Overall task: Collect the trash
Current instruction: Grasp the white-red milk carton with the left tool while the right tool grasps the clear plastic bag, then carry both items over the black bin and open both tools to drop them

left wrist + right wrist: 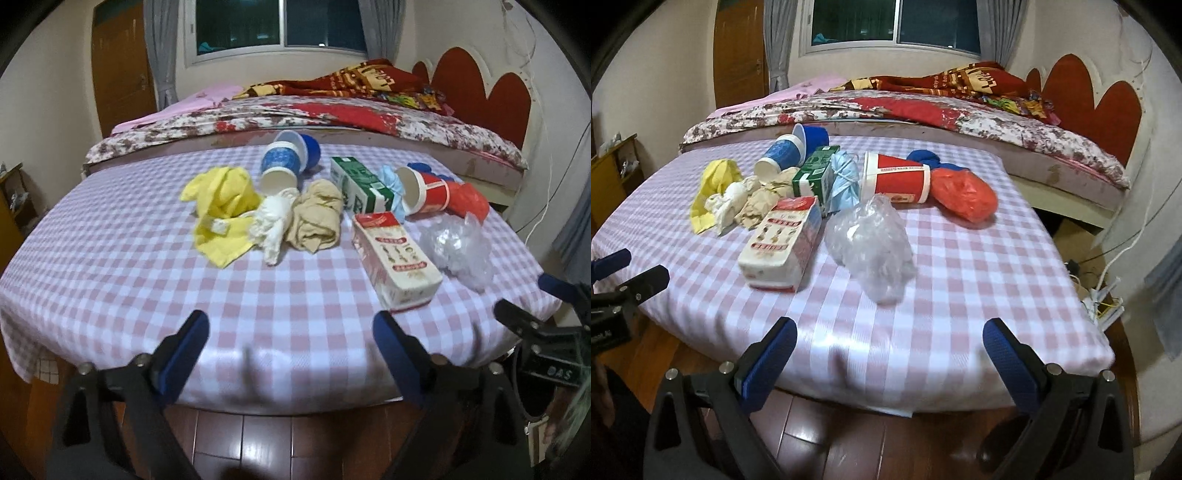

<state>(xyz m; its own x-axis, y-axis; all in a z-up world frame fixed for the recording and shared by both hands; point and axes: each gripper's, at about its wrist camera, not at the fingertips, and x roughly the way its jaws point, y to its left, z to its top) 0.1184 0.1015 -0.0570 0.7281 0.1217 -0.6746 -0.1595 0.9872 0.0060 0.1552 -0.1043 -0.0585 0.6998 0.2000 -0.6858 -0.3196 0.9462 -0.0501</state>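
Left gripper (291, 332): released, jaws spread wide, nothing between the blue ribbed pads; it hovers at the near edge of the table (110, 295), which wears a soft pink-and-white checked cloth. Right gripper (890, 339): likewise released and empty, at the same near edge, to the right of its partner.

All trash lies on the cloth ahead of both tools, none touching them. Left to right, as seen from the left tool:

- Yellow cloth (221, 210), limp and crumpled, ahead and slightly left.
- White tissue wad (275, 225), twisted and fibrous, touching the yellow cloth.
- Blue patterned paper cup (282, 168), tipped on its side, mouth toward the tool, behind the wad; a glossy blue bowl (308, 149) is just behind it.
- Tan crumpled paper (317, 221), matte, rolled into a lump.
- Green carton (360, 186), rectangular, lying flat.
- Red-and-white carton (397, 262), rectangular, printed, nearest item, ahead and right.
- Light blue face mask (391, 184), bunched, between green carton and red cup.
- Red paper cup (424, 192), conical, on its side.
- Clear plastic bag (458, 251), wrinkled, translucent, beside the near carton; directly ahead of the right tool.
- Red plastic bag (467, 201), glossy, balled, farthest right.

A bed (295, 114) with floral cover stands beyond the table.
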